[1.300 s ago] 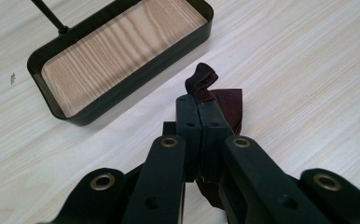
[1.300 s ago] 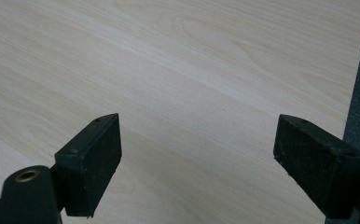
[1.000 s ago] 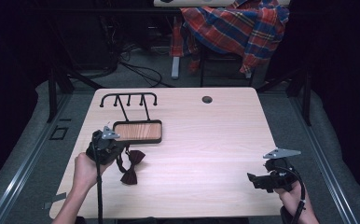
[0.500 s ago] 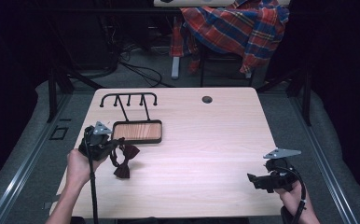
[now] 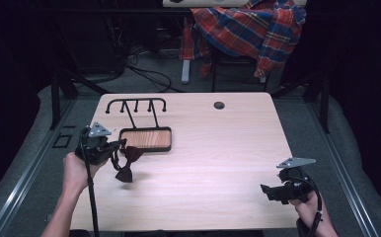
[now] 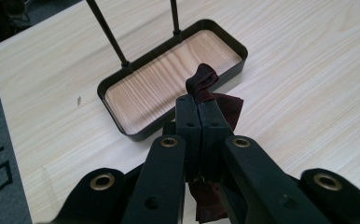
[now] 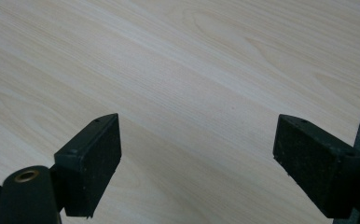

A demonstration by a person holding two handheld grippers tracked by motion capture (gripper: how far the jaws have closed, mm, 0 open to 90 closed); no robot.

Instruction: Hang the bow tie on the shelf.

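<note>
bow tie lifted, heading for the hanger stand

nearest: right gripper (image 5: 270,190) parked at the near right corner of the table (image 5: 238,148), jaws spread wide with bare wood between them in the right gripper view. hasn't shifted over the last second, so it's idle.

left gripper (image 5: 113,148) is at the near left, jaws pressed together and pinching the strap of the dark red bow tie (image 5: 126,168). left gripper view shows a loop of strap (image 6: 201,81) poking out past the jaw tips and more fabric hanging below them.

change: a second ago the bow tie sat lower and nearer the table edge, under the hand. since then the left hand (image 5: 75,170) has moved up and toward the left edge, and the bow tie now dangles from the jaws, looks clear of the wood with a shadow under it.

just beyond: tray (image 5: 146,139) of the hanger stand, nothing in it. behind it the hook rail (image 5: 136,102) on two thin posts, hooks bare.

judgement: pick is done, carry in progress. next move likely raises the strap loop over a hook. risk: loop is small and floppy, could miss the hook.

far: plaid shirt (image 5: 250,29) over a chair past the table.
</note>
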